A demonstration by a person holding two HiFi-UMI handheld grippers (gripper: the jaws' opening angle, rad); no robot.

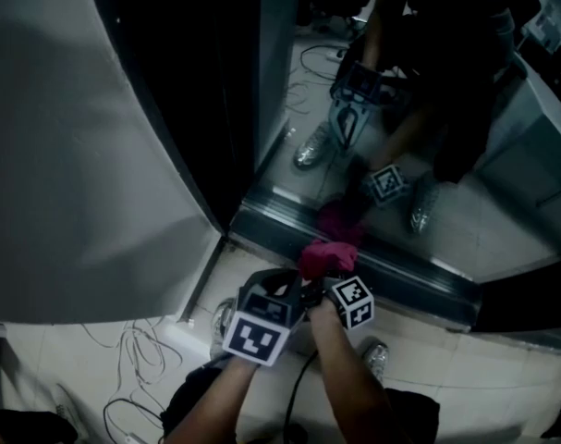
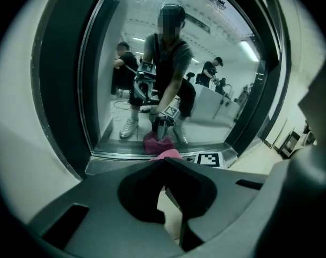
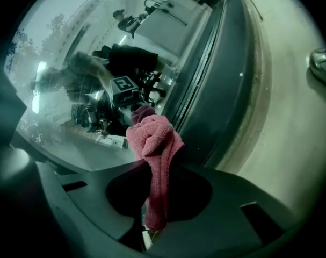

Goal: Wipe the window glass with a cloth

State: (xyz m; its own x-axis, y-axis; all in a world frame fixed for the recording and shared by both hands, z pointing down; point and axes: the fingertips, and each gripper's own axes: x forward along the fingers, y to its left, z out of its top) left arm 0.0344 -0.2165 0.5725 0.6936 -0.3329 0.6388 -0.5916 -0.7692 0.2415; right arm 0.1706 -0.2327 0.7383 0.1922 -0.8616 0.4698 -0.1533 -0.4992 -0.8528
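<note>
Window glass (image 1: 446, 128) fills the head view from 12 to 3 o'clock, with its dark bottom frame (image 1: 280, 222) running beneath. Loose cables (image 1: 137, 359) lie on the floor at 7 o'clock, a likely trip hazard when stepping back.

Pink cloth (image 3: 152, 138) appears pressed to the glass's lowest edge, clamped in the right gripper (image 3: 158, 190). Risk: it could snag on the frame or pull free.

Left gripper (image 2: 165, 164) sits just beside, jaws closed on nothing.

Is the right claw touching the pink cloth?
Touching. The right gripper view shows the right claw shut on the pink cloth, bunched end sticking out.
</note>
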